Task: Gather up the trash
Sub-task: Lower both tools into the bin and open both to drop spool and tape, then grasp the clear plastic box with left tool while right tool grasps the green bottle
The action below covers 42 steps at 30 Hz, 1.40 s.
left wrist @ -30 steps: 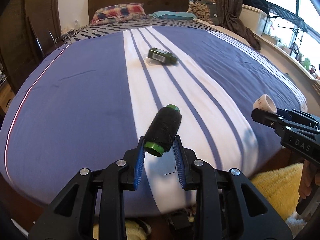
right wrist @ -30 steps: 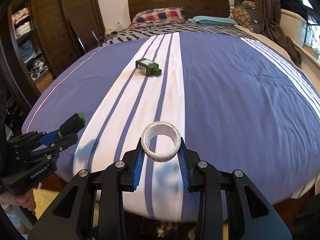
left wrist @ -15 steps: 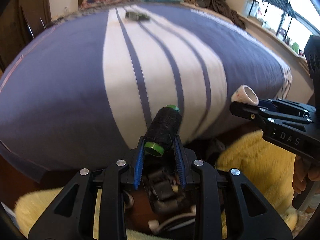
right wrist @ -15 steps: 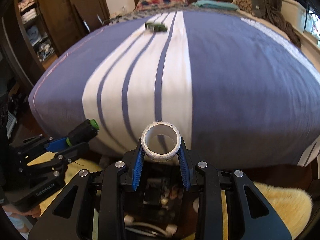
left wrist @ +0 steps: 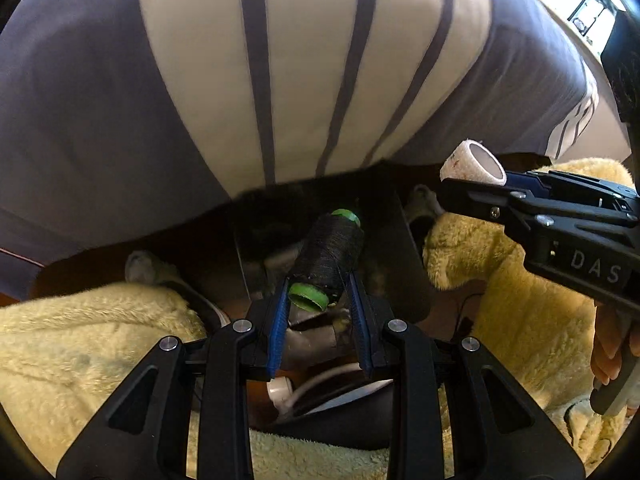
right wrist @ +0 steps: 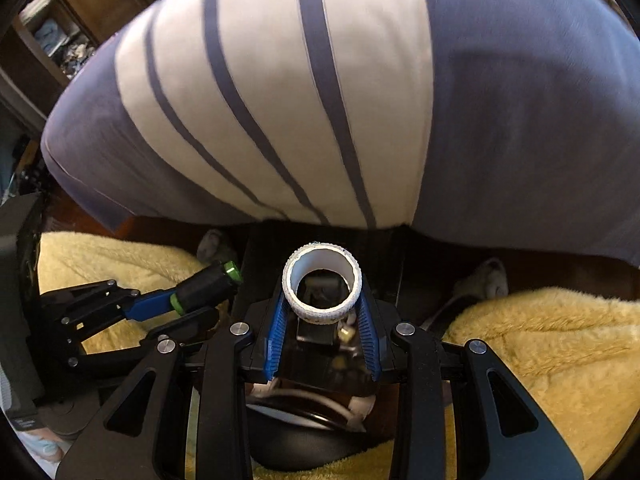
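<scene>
My left gripper (left wrist: 320, 284) is shut on a spool of black thread (left wrist: 329, 256) with green ends, held above a dark bin (left wrist: 396, 240) on the floor below the bed's foot. My right gripper (right wrist: 322, 304) is shut on a white tape ring (right wrist: 322, 289), also above that bin (right wrist: 384, 272). In the left wrist view the right gripper (left wrist: 480, 184) comes in from the right with the tape ring (left wrist: 474, 162). In the right wrist view the left gripper (right wrist: 176, 304) with the thread spool (right wrist: 206, 286) shows at the left. Both grippers point steeply down.
The bed's purple and white striped cover (left wrist: 280, 80) hangs just beyond the bin. Yellow fluffy fabric (left wrist: 80, 344) lies on both sides (right wrist: 540, 340). White cables and small items sit inside the bin (left wrist: 304, 392). A wooden shelf (right wrist: 60, 32) stands at the far left.
Both grippers have come down from over the bed and tipped downward, carrying the spool and the tape ring to above the bin at the bed's foot. The bottle on the bed has left view.
</scene>
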Each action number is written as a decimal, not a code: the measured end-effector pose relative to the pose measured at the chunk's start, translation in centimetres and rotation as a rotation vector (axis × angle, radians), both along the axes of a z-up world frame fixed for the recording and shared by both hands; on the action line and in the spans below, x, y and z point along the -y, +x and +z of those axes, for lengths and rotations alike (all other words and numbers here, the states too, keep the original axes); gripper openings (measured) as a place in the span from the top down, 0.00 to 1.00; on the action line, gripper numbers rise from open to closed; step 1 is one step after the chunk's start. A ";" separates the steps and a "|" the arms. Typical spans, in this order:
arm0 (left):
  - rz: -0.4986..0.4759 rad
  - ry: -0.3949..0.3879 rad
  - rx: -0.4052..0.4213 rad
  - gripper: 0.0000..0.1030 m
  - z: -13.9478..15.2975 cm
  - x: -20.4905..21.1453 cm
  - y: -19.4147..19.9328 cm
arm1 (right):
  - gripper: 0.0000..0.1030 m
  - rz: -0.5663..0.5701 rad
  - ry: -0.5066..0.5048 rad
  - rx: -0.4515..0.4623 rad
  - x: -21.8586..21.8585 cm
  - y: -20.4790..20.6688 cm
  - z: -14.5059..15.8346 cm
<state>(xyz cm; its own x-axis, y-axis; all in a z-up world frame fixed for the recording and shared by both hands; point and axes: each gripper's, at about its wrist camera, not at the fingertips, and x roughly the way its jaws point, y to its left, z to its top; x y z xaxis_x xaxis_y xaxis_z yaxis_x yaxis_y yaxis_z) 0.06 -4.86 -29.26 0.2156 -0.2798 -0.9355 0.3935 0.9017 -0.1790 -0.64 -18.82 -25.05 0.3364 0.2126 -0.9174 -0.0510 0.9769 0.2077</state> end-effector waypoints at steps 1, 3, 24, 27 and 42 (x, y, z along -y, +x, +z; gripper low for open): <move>-0.001 -0.002 -0.010 0.74 -0.3 0.1 0.2 | 0.68 0.001 0.001 -0.012 -0.1 0.2 -0.5; -0.002 -0.001 -0.031 0.74 -1.0 0.1 0.6 | 0.67 0.003 0.004 -0.029 -0.3 0.5 -1.2; 0.034 0.079 0.094 0.19 3.4 -1.3 2.1 | 0.09 -0.106 -0.084 0.130 2.4 1.9 4.6; 0.041 0.049 0.165 0.14 6.7 -1.8 2.5 | 0.04 -0.124 -0.103 0.201 3.0 2.3 7.4; 0.161 0.057 0.402 0.08 17.5 -3.6 13.9 | 0.04 -0.156 -0.129 0.411 5.5 13.9 17.3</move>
<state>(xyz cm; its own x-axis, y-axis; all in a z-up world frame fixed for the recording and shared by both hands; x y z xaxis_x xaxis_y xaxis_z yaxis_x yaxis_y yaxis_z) 13.92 -1.29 -11.73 0.6026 -0.1629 -0.7812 0.2748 0.9614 0.0116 13.27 -24.27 -7.75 0.6969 0.0227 -0.7168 0.0465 0.9960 0.0768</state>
